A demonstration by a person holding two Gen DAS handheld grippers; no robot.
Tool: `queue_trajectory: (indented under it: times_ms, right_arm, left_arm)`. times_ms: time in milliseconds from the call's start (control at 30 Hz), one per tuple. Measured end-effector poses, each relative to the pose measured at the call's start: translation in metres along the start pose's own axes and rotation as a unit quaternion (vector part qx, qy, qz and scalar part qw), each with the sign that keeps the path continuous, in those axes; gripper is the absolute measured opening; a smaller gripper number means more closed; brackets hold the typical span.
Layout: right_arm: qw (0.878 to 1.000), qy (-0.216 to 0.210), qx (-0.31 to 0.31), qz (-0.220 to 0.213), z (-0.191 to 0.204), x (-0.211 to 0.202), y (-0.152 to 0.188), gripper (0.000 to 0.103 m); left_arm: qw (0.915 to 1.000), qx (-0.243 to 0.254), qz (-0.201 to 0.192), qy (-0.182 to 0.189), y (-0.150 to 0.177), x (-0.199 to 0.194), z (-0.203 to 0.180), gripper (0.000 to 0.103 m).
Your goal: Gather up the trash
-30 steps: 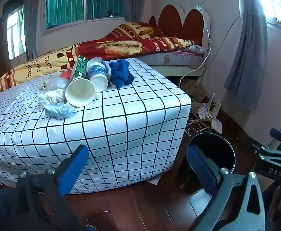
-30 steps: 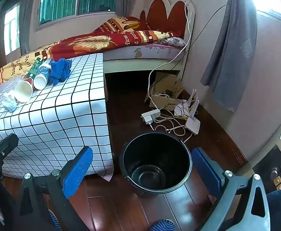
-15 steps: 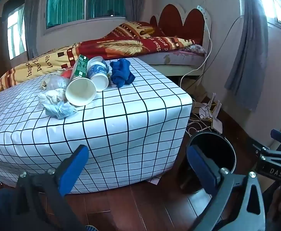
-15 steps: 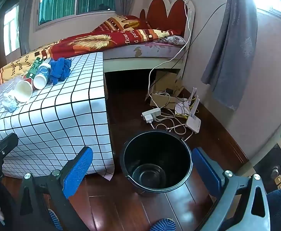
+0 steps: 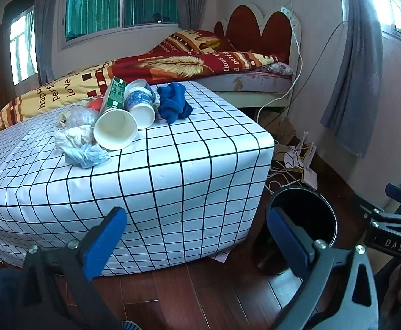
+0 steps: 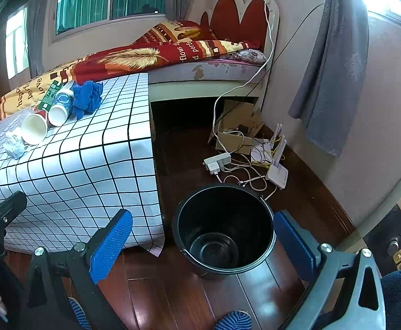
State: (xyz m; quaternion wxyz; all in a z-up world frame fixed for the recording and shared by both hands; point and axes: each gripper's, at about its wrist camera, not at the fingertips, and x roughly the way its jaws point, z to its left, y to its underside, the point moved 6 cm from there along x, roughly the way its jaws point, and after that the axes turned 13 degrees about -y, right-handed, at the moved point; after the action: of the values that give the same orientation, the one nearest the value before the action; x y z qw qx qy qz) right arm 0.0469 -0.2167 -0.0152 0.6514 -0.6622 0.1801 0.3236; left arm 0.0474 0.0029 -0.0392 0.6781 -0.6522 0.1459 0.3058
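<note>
A big bed (image 5: 200,66) with a red and yellow blanket sits at the back. In front of it is a low table (image 5: 173,170) under a white cloth with black squares. A black bucket (image 6: 224,228) stands on the wood floor just beside the table, with nothing inside.

The trash lies in a pile on the table: a white paper cup (image 5: 115,129) on its side, a blue patterned cup (image 5: 141,104), a green carton (image 5: 114,95), a blue cloth (image 5: 174,103) and crumpled bags (image 5: 82,148).

The left gripper (image 5: 197,236) hangs low in front of the table, jaws wide apart, holding nothing. The right gripper (image 6: 203,239) hangs over the bucket, jaws wide apart too.
</note>
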Motion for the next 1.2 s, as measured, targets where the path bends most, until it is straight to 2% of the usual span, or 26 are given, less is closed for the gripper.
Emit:
queue_trajectory:
  times_ms: [1200]
  right_arm:
    - [1.000, -0.003, 0.001, 0.002, -0.0018, 0.0010, 0.0005, 0.103]
  left_arm:
    - [1.0000, 0.003, -0.001, 0.000, 0.0007, -0.0009, 0.0006, 0.103]
